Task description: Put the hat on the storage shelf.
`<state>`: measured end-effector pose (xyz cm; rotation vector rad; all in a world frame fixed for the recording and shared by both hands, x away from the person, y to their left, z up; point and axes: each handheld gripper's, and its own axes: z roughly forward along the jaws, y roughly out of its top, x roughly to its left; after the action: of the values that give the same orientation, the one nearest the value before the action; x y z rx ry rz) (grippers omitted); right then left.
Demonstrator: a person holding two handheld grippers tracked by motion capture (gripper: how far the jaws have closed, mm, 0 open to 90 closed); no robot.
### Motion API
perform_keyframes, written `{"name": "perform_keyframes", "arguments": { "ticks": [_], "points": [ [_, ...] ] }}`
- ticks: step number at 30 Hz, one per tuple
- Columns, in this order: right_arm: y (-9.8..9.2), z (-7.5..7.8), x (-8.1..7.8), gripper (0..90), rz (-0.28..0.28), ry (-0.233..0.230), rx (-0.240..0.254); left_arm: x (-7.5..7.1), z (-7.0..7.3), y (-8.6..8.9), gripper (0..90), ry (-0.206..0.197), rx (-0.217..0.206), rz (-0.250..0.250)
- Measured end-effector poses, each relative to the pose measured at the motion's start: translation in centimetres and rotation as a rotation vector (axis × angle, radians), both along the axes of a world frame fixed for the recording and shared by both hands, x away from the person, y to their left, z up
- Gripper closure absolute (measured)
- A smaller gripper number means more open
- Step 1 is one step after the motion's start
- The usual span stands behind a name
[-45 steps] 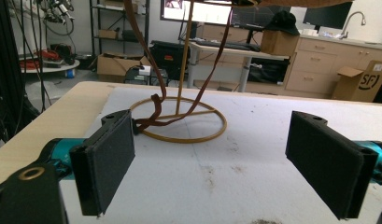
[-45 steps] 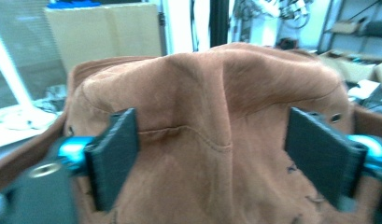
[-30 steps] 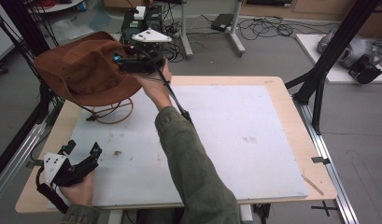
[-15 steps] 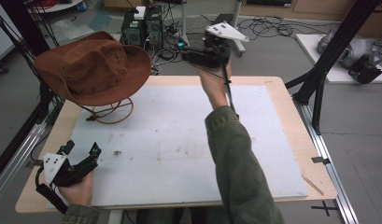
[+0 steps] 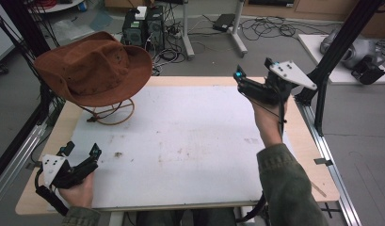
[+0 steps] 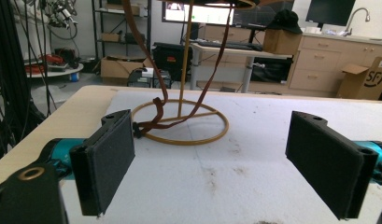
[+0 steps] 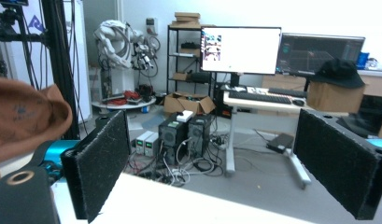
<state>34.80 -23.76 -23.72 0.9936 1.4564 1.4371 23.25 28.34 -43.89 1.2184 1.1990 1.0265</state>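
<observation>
A white-topped table (image 5: 190,141) fills the middle of the high view, with a brown hat (image 5: 93,68) on a wire stand (image 5: 110,110) at upper left. The right gripper (image 5: 249,84), upper right, has its fingers released and empty, well apart from the hat. The left gripper (image 5: 79,157), lower left, is likewise spread wide and empty.

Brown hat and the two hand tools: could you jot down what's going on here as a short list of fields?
hat: brown hat sits on a wire stand at the table's far left corner
hat strap: hangs down to the stand's ring base
left gripper: open, holds nothing, low near the front left edge
right gripper: open, holds nothing, raised over the far right side
table: white mat with faint stains
</observation>
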Motion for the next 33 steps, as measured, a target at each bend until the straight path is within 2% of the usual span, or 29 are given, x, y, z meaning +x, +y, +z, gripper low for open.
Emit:
{"name": "perform_keyframes", "arguments": {
  "ticks": [4, 7, 8, 10, 11, 12, 13, 14, 15, 17, 18, 22, 25, 26, 27, 31, 33],
  "points": [
    [-1.7, -1.7, -2.4, 10.4, -0.044, -0.005, 0.006, 0.1, 0.0, -0.2, 15.8, 0.001, 0.0, -0.005],
    [-2.6, -3.2, -3.4, 10.3, -0.063, 0.008, 0.021, 0.3, 0.0, -0.3, 15.8, 0.001, -0.003, -0.006],
    [-3.0, -4.4, -4.1, 10.3, -0.074, 0.014, 0.034, 0.3, 0.0, -0.3, 15.9, 0.001, -0.005, -0.007],
    [-3.1, -4.9, -4.2, 10.3, -0.082, 0.014, 0.035, 0.4, 0.0, -0.4, 15.9, 0.001, -0.007, -0.006],
    [-3.5, -6.7, -4.7, 10.3, -0.092, 0.021, 0.049, 0.4, -0.1, -0.4, 15.9, 0.003, -0.006, -0.008],
    [-3.5, -6.7, -4.7, 10.3, -0.092, 0.021, 0.049, 0.4, -0.1, -0.3, 15.9, 0.004, -0.006, -0.008],
    [-3.8, -8.6, -4.8, 10.3, -0.1, 0.041, 0.064, 0.4, -0.1, -0.3, 15.9, 0.005, -0.005, -0.009],
    [-3.8, -8.6, -4.8, 10.3, -0.1, 0.041, 0.064, 0.4, -0.1, -0.3, 15.9, 0.006, -0.006, -0.008],
    [-4.0, -9.3, -4.8, 10.3, -0.1, 0.044, 0.061, 0.4, -0.1, -0.3, 15.8, 0.006, -0.007, -0.008],
    [-4.5, -12.1, -5.0, 10.3, -0.113, 0.063, 0.07, 0.5, -0.1, -0.3, 15.9, 0.007, -0.008, -0.008],
    [-4.5, -12.1, -5.0, 10.3, -0.113, 0.063, 0.07, 0.5, -0.2, -0.3, 15.9, 0.008, -0.008, -0.007],
    [-5.0, -15.0, -5.3, 10.3, -0.139, 0.089, 0.083, 0.5, -0.2, -0.2, 15.9, 0.009, -0.011, -0.001],
    [-5.4, -16.4, -5.5, 10.4, -0.164, 0.083, 0.09, 0.5, -0.2, -0.1, 15.8, 0.01, -0.01, 0.0],
    [-5.5, -17.4, -5.7, 10.4, -0.171, 0.09, 0.081, 0.5, -0.2, -0.1, 15.8, 0.008, -0.01, 0.001],
    [-5.5, -17.4, -5.7, 10.4, -0.171, 0.09, 0.081, 0.5, -0.3, -0.2, 15.8, 0.009, -0.009, -0.001],
    [-5.8, -19.4, -6.0, 10.4, -0.178, 0.112, 0.07, 0.5, -0.3, -0.2, 15.9, 0.015, -0.003, -0.004],
    [-5.9, -19.8, -6.0, 10.3, -0.184, 0.125, 0.092, 0.5, -0.3, -0.2, 15.8, 0.014, -0.004, -0.003]
  ]
}}
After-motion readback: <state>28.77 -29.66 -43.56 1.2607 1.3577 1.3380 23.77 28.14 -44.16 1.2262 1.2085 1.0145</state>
